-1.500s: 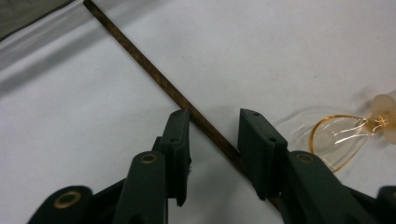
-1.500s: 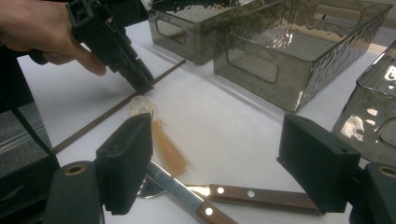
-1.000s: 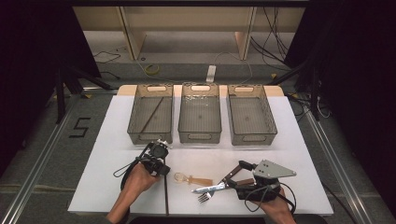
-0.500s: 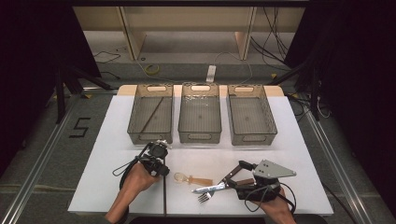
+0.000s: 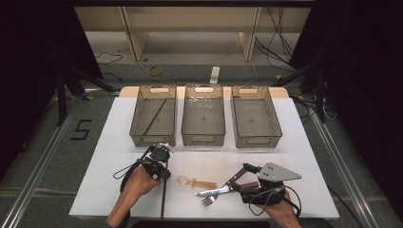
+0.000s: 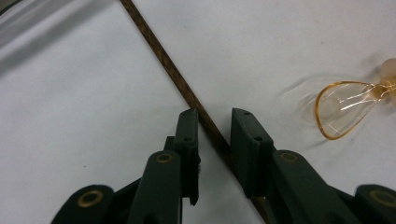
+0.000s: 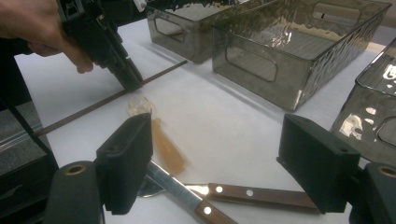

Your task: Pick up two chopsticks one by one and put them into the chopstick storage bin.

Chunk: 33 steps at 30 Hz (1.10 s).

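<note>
Near the table's front edge, a thin brown chopstick lies with its long axis running front to back. The left claw straddles it from above; the stick passes slantwise between the jaws, which have just been closing but stand a little apart from it, not yet pressing. This hand is plainly the nearer one. A matching chopstick already lies in the left bin. The right claw hangs wide open above a fork and an amber plastic spoon, gripping nothing.
</note>
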Each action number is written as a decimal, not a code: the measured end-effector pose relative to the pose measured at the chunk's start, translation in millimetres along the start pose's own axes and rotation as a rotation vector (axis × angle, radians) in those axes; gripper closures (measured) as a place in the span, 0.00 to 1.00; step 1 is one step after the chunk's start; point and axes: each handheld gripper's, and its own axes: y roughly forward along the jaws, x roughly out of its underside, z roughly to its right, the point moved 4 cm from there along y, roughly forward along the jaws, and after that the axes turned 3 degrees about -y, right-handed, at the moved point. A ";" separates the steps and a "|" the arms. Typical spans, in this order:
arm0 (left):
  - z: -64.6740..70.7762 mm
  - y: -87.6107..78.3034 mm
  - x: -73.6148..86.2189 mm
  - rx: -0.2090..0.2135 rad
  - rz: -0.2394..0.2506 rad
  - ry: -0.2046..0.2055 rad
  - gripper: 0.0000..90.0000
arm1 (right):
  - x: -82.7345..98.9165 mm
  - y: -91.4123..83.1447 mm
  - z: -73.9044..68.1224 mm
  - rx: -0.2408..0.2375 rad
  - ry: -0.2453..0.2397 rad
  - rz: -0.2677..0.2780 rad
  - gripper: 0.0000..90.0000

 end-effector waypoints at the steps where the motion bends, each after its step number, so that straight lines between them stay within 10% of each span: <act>1: -0.3 0.1 0.1 0.002 0.003 -0.004 0.80 | 0.0 0.0 0.1 0.002 -0.001 0.000 0.30; 33: -14.7 -2.9 3.5 0.007 0.028 0.001 0.94 | -0.7 -1.2 1.1 0.001 0.001 0.004 0.30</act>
